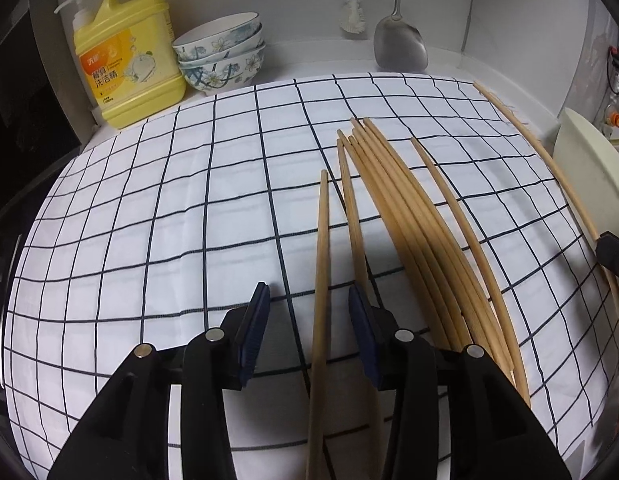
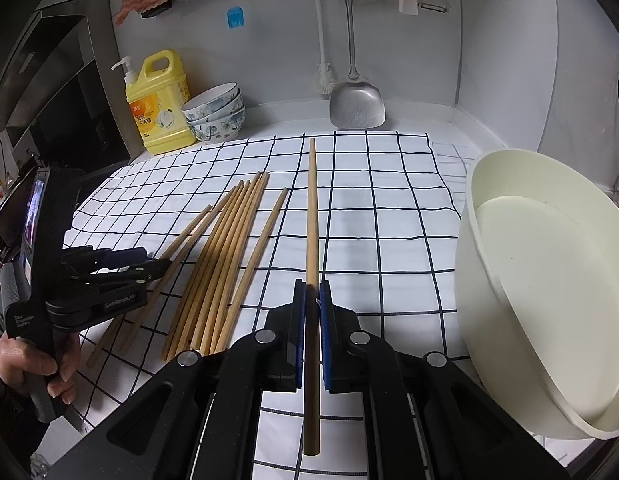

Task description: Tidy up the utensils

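Several wooden chopsticks [image 2: 225,256] lie side by side on a white checked cloth [image 2: 369,216]; they also show in the left wrist view [image 1: 413,232]. My right gripper [image 2: 312,292] is shut on one chopstick [image 2: 311,208] and holds it above the cloth, pointing away. That held chopstick shows at the right of the left wrist view [image 1: 549,160]. My left gripper [image 1: 307,300] is open, its jaws on either side of a single chopstick [image 1: 321,264] that lies on the cloth. It shows at the left of the right wrist view [image 2: 165,266].
A cream tub [image 2: 549,280] stands tilted at the right of the cloth. A yellow detergent jug [image 2: 161,104] and stacked floral bowls [image 2: 217,114] stand at the back left. A metal spatula [image 2: 355,100] and a brush hang on the back wall.
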The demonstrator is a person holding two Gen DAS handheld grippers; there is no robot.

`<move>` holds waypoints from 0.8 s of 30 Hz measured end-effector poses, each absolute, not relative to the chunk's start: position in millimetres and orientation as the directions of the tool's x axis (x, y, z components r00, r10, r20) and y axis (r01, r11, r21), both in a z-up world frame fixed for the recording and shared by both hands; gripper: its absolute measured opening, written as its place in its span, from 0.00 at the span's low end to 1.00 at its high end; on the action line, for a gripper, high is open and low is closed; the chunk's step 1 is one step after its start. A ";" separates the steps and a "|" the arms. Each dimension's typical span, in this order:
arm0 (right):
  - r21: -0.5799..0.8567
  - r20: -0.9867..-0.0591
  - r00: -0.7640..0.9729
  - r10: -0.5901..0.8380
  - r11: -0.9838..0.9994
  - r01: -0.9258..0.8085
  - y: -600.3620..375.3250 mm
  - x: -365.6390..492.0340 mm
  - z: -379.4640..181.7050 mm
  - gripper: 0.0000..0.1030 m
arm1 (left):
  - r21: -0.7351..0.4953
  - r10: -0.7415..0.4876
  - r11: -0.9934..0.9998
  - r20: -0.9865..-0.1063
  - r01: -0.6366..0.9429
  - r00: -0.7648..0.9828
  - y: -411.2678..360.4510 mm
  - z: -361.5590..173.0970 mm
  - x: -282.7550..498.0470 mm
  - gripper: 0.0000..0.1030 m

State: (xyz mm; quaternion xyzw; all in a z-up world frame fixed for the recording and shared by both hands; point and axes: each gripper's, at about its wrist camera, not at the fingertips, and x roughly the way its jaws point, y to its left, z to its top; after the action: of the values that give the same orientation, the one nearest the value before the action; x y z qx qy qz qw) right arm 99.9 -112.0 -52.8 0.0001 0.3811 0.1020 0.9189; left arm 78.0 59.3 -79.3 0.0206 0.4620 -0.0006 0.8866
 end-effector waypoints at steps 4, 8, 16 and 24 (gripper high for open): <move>0.083 -0.698 0.691 0.187 0.980 -0.182 -113.9 100.5 -52.2 0.06 | 0.028 -0.016 0.997 -0.820 0.068 0.572 50.4 -78.5 73.9 0.07; 0.089 -0.695 0.694 0.189 0.980 -0.179 -114.7 100.2 -51.5 0.06 | 0.030 -0.008 0.998 -0.807 0.054 0.590 50.3 -79.4 67.5 0.07; 0.122 -0.670 0.712 0.211 0.977 -0.175 -119.8 95.3 -42.0 0.06 | -0.030 -0.039 0.999 -0.786 0.025 0.617 63.2 -57.1 55.7 0.07; 0.172 -0.597 0.774 0.211 0.976 -0.133 -153.4 82.5 -5.5 0.06 | -0.081 -0.169 0.984 -0.689 0.157 0.705 18.2 21.1 46.2 0.07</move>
State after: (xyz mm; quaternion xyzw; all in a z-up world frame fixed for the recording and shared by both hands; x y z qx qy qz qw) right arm 82.5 -153.4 -5.5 0.0600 0.3235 0.0913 0.9399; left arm 46.2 18.2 21.1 -0.0080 0.3739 -0.0880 0.9233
